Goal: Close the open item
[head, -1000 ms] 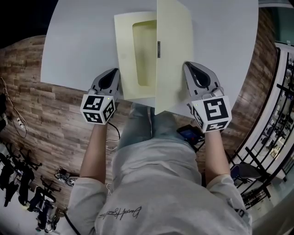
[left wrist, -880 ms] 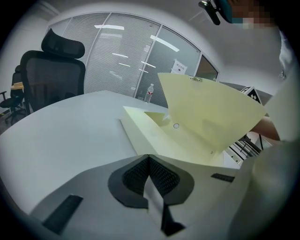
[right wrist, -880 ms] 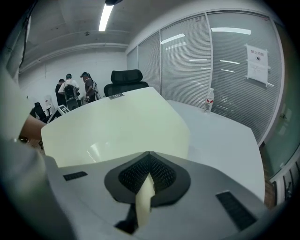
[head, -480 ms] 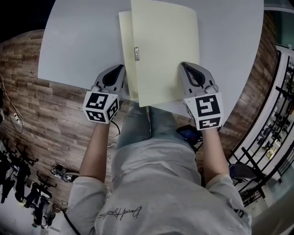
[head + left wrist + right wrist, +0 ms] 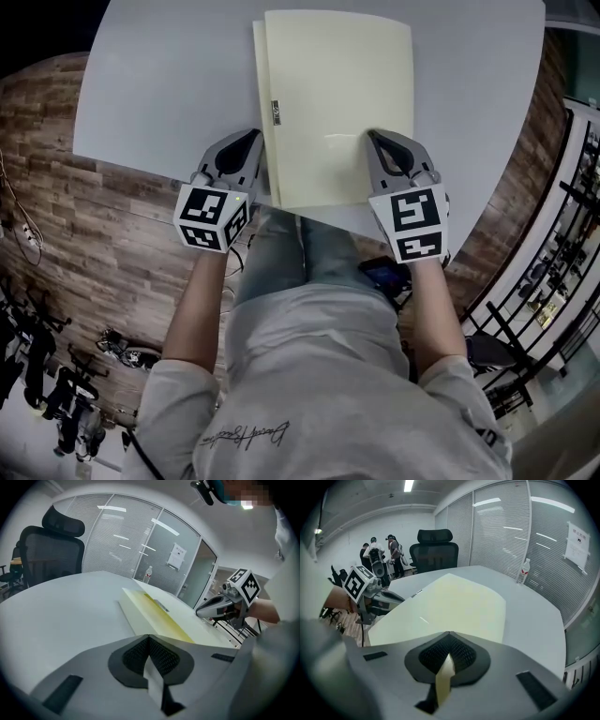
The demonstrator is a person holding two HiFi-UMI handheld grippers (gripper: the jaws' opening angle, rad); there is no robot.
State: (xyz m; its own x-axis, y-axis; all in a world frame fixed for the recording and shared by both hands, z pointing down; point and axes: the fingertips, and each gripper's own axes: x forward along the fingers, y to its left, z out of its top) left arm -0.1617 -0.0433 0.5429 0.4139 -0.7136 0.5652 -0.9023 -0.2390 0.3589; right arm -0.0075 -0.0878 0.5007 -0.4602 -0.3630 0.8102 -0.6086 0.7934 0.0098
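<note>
Big pale grey table (image 5: 159, 84) with a rounded edge fills most of the scene, and a black office chair (image 5: 435, 545) sits at its far side.

The cream folder (image 5: 328, 66) lies flat on the table, right in front of the person holding the tools. Its cover (image 5: 347, 141) is down over the base (image 5: 260, 84), but not lined up. A thin strip of base peeks out along the left side. From the left tool's angle a yellow sliver shows between cover and base, so that edge looks a hair raised.

The left gripper (image 5: 249, 137) sits at the near edge of the table, just beside the folder's near-left corner, nose pointing away from the person. Its two jaws are pressed together with nothing between them. I can't tell whether it actually touches the folder.

The right gripper (image 5: 375, 136) is over the near-right part of the cover, tips right on top of it as far as I can see. Its jaws meet at the tips too, and it isn't gripping anything. There's just a cream sliver in the slot behind the tips, the same colour as the cover.

Small stuff: a water bottle (image 5: 525, 571) stands upright near the table's far edge by the blinds (image 5: 506, 536), well apart from the folder. A little dark tag (image 5: 276, 112) sits on the cover's left edge.
</note>
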